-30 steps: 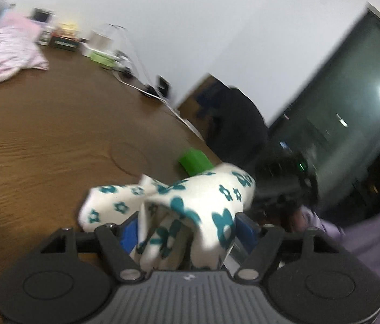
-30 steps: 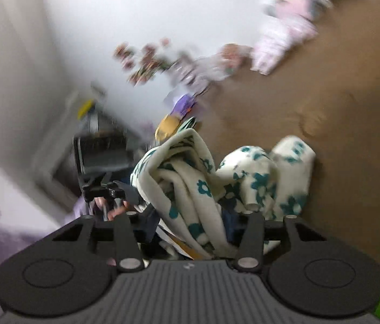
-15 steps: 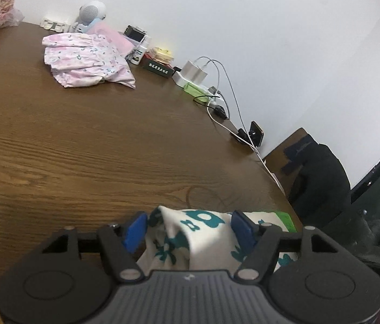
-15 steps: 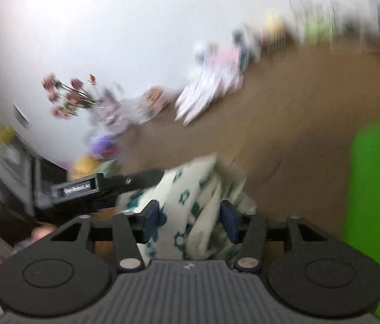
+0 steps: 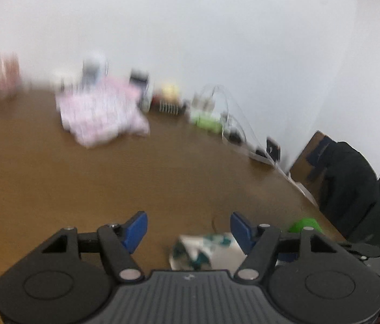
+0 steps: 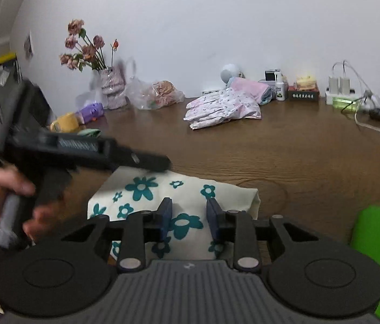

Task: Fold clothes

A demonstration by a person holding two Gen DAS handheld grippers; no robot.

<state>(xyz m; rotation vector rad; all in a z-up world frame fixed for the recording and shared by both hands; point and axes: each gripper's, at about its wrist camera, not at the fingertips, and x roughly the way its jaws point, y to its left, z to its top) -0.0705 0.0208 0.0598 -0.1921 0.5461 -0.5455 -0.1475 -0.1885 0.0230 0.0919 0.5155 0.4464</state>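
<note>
A white cloth with teal flowers (image 6: 163, 197) lies folded flat on the brown table (image 6: 298, 162). In the left wrist view it (image 5: 206, 251) shows blurred, low between the fingers. My left gripper (image 5: 188, 228) is open and empty above the cloth; from the right wrist view I see its black body (image 6: 87, 151) held by a hand over the cloth's far left corner. My right gripper (image 6: 188, 216) hovers over the cloth's near edge with its jaws apart, and no cloth is pinched between them.
A folded pink patterned garment (image 6: 225, 108) lies at the back of the table. A vase of dried roses (image 6: 109, 81), bags, bottles, chargers and cables (image 6: 352, 94) line the wall. A green object (image 6: 379, 232) lies at the right near edge. A dark chair (image 5: 346, 178) stands beyond the table.
Both grippers held the flowered cloth bunched up a second ago. Both have let go; the cloth now lies flat on the table. The left gripper has opened wide and lifted.
</note>
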